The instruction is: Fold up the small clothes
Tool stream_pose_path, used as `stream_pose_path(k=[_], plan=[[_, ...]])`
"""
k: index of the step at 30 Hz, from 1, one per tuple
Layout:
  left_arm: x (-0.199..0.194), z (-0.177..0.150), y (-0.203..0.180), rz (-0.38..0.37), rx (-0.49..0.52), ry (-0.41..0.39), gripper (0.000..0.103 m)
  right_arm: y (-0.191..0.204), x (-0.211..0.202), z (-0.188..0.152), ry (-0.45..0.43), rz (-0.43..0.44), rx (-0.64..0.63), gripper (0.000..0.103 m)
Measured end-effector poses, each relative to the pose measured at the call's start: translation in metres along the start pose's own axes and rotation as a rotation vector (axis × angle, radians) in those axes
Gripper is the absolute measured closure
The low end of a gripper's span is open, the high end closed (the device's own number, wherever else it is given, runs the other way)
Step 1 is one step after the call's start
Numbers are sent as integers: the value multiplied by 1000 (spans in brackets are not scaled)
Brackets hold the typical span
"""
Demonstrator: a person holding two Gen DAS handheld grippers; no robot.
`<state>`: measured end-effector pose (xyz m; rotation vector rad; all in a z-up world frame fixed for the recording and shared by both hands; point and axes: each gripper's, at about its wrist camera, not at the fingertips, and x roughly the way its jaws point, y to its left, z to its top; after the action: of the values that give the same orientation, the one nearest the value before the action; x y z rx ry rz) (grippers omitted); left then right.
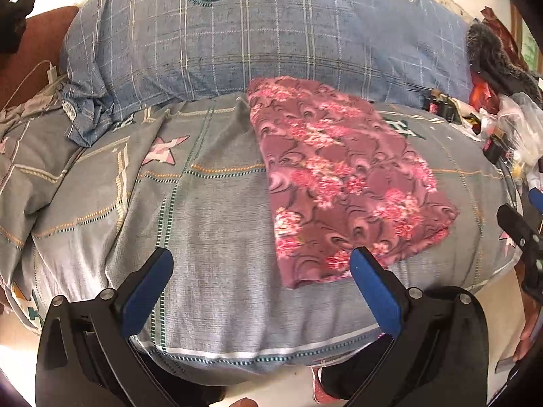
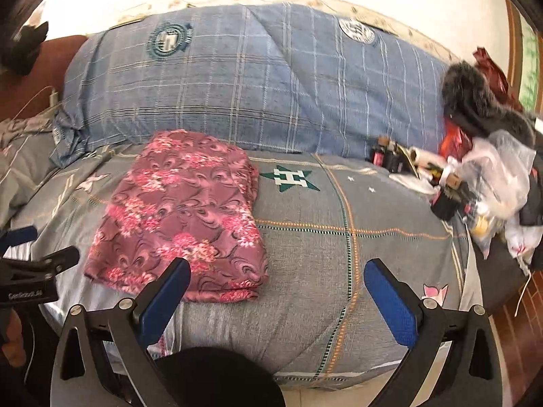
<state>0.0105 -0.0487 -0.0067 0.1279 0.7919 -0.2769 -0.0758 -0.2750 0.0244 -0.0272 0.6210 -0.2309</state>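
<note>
The folded cloth [image 2: 180, 217] lies on the bed [image 2: 339, 254], long axis near-to-far, between both wide, empty hand-held grippers: left [image 1: 261, 264], right [image 2: 276, 274]; neither clearly nearer.

Bedroom: bed [image 2: 339, 237], blue quilt [image 2: 237, 84]

both wrist views downward, sharing bed [image 1: 210, 224]

One folded garment [image 2: 180, 213] lies on one bed [image 2: 339, 271]. Behind the garment sits one blue quilt [image 2: 254, 78] bearing two round crests. Right of the garment, one green star [image 2: 292, 178] and one clutter pile [image 2: 475, 176]. Two grippers.
</note>
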Motion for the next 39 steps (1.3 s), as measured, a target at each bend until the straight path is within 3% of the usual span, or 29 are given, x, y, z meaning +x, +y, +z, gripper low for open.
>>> stream_pose_path(k=[11,26,39], plan=[[-20,-6,-15,-58,-10,-33,0,0,-19,7,-46,-22,-2,0],[-34,-14,-38,-91,47,-92,0,-15,-13,0,9,-13,85,0],[-38,-10,-29,-64,-3,-113,0,-16,-9,0,2,-22,78,0]])
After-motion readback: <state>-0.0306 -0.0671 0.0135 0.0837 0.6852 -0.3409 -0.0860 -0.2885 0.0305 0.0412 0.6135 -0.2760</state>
